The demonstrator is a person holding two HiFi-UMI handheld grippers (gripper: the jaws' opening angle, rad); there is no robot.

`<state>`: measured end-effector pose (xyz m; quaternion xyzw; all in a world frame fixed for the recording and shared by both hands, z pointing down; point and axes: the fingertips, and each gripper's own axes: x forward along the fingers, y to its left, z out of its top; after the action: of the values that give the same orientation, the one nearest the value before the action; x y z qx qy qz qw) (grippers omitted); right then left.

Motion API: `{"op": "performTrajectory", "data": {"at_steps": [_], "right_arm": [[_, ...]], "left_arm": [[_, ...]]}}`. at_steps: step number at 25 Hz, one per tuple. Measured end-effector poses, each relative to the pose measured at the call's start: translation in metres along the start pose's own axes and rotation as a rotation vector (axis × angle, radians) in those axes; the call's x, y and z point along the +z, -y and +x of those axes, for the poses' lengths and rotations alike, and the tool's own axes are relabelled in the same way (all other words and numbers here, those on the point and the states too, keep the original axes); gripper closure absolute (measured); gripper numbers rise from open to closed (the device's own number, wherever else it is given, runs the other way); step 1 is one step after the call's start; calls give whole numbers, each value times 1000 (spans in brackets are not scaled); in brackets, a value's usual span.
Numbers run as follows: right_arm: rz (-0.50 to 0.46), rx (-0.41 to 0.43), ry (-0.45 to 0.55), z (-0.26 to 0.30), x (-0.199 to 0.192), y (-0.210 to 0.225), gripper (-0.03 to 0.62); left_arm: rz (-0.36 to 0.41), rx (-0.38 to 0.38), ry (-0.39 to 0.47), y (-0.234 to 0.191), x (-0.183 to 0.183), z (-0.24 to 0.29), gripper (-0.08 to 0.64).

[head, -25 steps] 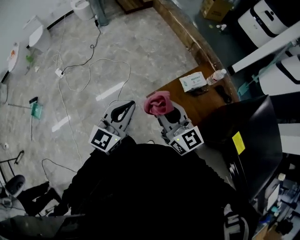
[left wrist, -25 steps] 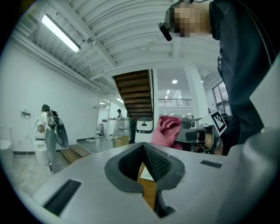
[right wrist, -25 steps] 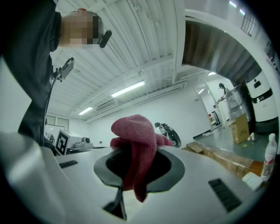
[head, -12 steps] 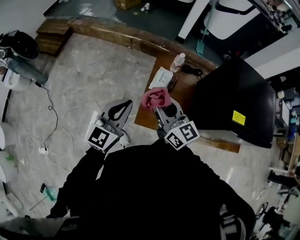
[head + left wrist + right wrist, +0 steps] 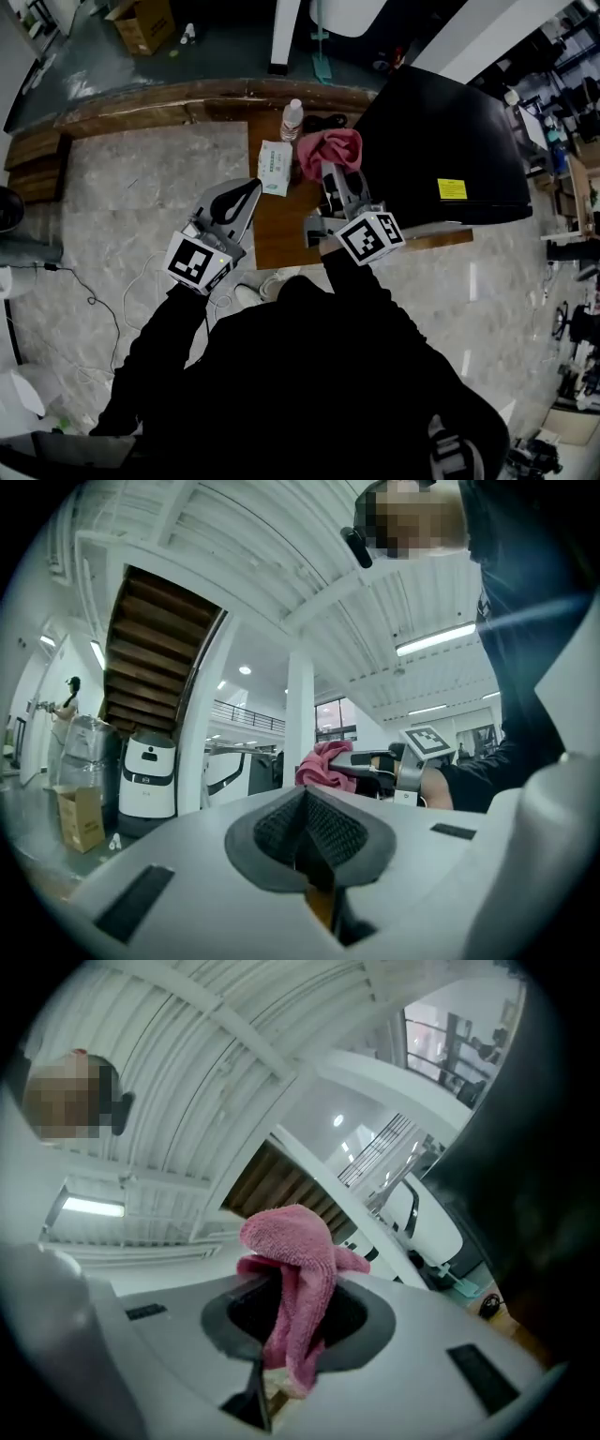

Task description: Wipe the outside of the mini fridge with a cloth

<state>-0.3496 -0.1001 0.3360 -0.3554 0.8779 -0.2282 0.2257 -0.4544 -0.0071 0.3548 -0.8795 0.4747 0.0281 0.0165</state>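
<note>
- Head view: pink cloth (image 5: 330,150) is bunched at the tip of the right gripper (image 5: 333,178), beside the left edge of the black mini fridge (image 5: 441,131); no contact with the fridge is seen.
- Right gripper view: jaws are clamped on the cloth (image 5: 292,1274), one fold pinched, the rest bulging above the jaws; the fridge is seen as a dark mass at right (image 5: 539,1166), apart from the cloth.
- Left gripper view: left gripper (image 5: 307,832) is closed with nothing between the jaws; in the head view it (image 5: 246,192) is held over the floor at the left edge of the low wooden table (image 5: 281,230), away from the fridge.
- Fridge is stood on the table's right end, yellow sticker (image 5: 451,188) on the face turned to the camera.
- Wiping is judged not yet begun.
- Risk: only a fold is gripped, so the cloth could be dragged out of the jaws once it is rubbed along the fridge.
- Risk: bare jaw plastic could be scraped on the fridge if the cloth is pressed off-centre.
- Risk: water bottle (image 5: 292,117) and tissue packet (image 5: 275,155) lie near the cloth; either could be knocked by a wide sweep.
- Risk: the sticker edge could be caught and lifted by the cloth.
</note>
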Motion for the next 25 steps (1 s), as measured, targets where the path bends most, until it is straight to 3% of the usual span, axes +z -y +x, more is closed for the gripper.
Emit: {"op": "performTrajectory", "data": {"at_steps": [4,10,16,21,25], "right_arm": [[82,-70,145,19,43,49,503],[233,-160,259,39,81,128,503],[430,-346,345,36,66,207,503],[499,-398,461,47,76,244,503],[567,-418,557,53,79,268,503]], "left_arm": [[40,-70,18,-9,13,51,558],[103,-171,3,-10,34,138,558],[121,-237,18,-16,30,191,558],[101,-302,-34,-25,17,233,558],[98,-376,-12,-38,4,266,558]]}}
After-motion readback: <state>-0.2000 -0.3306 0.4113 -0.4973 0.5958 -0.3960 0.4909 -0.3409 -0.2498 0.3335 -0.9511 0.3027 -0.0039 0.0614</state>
